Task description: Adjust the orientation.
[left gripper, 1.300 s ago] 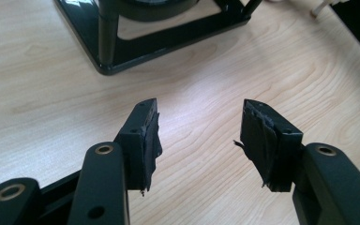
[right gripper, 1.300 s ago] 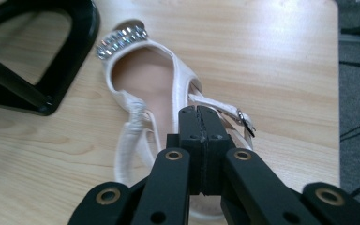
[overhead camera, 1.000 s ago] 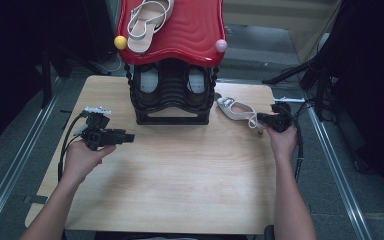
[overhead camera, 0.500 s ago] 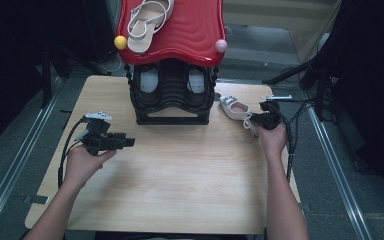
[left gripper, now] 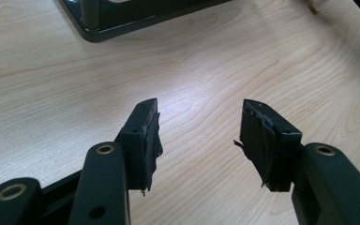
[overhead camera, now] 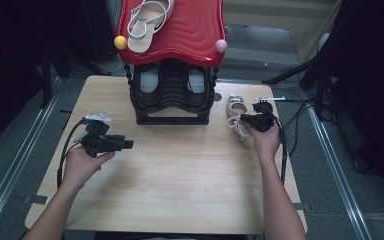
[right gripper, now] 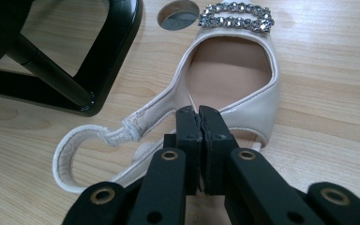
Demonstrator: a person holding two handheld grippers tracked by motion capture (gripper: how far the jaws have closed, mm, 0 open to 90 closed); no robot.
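Right gripper [right gripper: 199, 117] was clamped on the cream sandal's [overhead camera: 236, 114] side edge, sandal on the table [overhead camera: 190, 185] right of the black rack [overhead camera: 172, 95], probably for lifting. Left gripper [left gripper: 199, 126] idled, jaws apart, empty.

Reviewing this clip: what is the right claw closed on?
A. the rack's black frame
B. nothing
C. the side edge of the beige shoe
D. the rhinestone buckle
C: in the right gripper view the right claw pinches the beige shoe at its side edge, short of the rhinestone buckle.
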